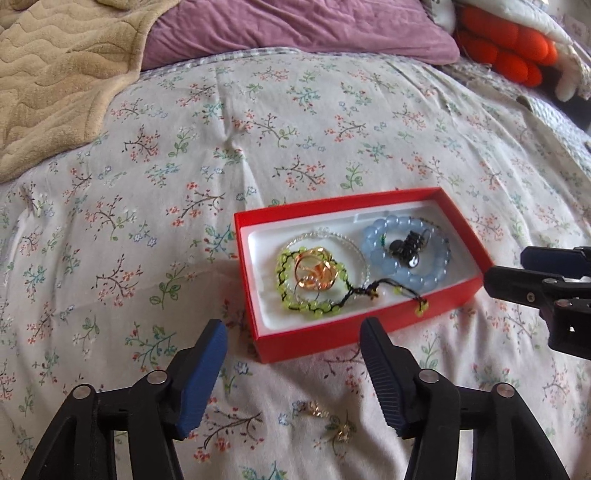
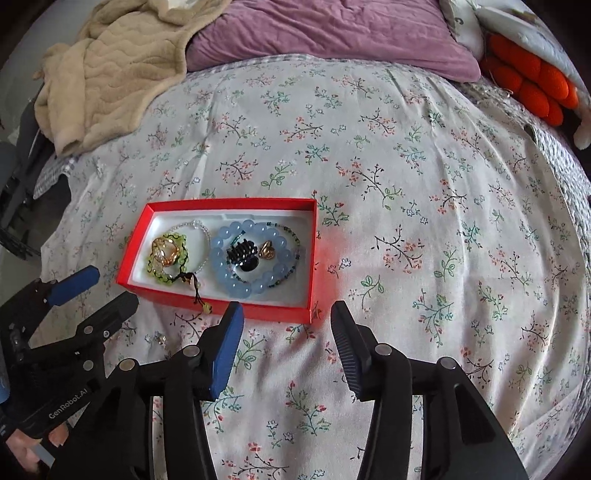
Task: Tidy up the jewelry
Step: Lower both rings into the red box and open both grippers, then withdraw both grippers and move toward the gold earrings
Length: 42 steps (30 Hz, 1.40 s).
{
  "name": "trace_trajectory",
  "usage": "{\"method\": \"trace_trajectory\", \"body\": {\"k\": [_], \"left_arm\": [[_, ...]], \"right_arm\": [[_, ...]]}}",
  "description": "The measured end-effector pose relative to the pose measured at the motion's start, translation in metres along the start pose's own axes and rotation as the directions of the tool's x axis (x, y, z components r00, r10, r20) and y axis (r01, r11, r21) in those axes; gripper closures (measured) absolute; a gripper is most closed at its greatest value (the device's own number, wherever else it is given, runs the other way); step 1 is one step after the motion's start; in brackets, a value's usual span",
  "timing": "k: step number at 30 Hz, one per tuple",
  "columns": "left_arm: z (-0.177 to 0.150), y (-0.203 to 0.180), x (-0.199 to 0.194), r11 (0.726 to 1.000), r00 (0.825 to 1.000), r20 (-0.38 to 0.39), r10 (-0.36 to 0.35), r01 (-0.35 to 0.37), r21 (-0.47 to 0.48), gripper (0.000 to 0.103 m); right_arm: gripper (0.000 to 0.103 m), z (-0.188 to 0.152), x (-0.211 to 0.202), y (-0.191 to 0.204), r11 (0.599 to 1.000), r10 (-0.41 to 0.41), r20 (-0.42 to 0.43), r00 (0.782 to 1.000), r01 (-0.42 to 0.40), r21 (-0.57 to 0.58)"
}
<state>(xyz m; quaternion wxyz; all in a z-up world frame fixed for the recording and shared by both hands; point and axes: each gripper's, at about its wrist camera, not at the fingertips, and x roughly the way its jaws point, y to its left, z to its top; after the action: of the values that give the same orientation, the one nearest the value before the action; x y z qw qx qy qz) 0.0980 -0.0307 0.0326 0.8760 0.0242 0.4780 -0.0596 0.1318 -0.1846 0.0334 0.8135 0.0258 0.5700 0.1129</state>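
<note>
A red box [image 1: 317,347] [image 2: 236,309] with a white lining lies on the flowered bedspread. It holds a green bead bracelet [image 1: 314,304] [image 2: 162,275], gold rings [image 1: 314,275] [image 2: 168,251], a clear bead bracelet [image 1: 364,258], a blue bead bracelet [image 1: 410,275] [image 2: 240,286], a black hair clip [image 1: 410,245] [image 2: 242,253] and a gold piece [image 2: 266,250]. Small gold earrings [image 1: 328,419] [image 2: 159,339] lie on the bedspread in front of the box. My left gripper [image 1: 295,339] [image 2: 107,291] is open and empty above them. My right gripper [image 2: 286,317] [image 1: 506,269] is open and empty at the box's right end.
A beige blanket [image 2: 110,74] lies at the back left, a purple pillow [image 2: 332,33] at the back, and an orange and white plush [image 2: 532,85] at the back right. The bed drops off at the left edge [image 2: 48,177].
</note>
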Motion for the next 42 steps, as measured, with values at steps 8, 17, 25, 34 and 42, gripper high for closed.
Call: {"method": "trace_trajectory", "body": {"k": [8, 17, 25, 34, 42], "left_arm": [[-0.016, 0.008, -0.001, 1.000, 0.999, -0.049, 0.011, -0.011, 0.006, 0.029], [-0.035, 0.020, -0.001, 1.000, 0.995, -0.102, 0.005, -0.004, 0.008, 0.019], [-0.055, 0.037, 0.002, 1.000, 0.988, -0.155, 0.020, -0.017, 0.021, 0.014], [-0.074, 0.053, 0.017, 0.998, 0.977, -0.202, 0.063, -0.056, 0.040, 0.013], [-0.078, 0.061, 0.023, 0.996, 0.969, -0.230, 0.090, -0.082, 0.046, 0.013]], "right_arm": [[0.043, -0.019, -0.002, 0.001, 0.999, -0.027, -0.030, 0.999, 0.026, -0.028], [0.041, -0.037, 0.008, -0.002, 0.996, -0.070, -0.092, 0.993, 0.065, -0.057], [0.038, -0.057, 0.020, 0.010, 0.991, -0.069, -0.133, 0.989, 0.053, -0.121], [0.036, -0.084, 0.051, 0.038, 0.971, -0.072, -0.195, 0.978, 0.024, -0.236], [0.035, -0.080, 0.056, 0.064, 0.963, -0.031, -0.132, 0.991, -0.005, -0.268]]}}
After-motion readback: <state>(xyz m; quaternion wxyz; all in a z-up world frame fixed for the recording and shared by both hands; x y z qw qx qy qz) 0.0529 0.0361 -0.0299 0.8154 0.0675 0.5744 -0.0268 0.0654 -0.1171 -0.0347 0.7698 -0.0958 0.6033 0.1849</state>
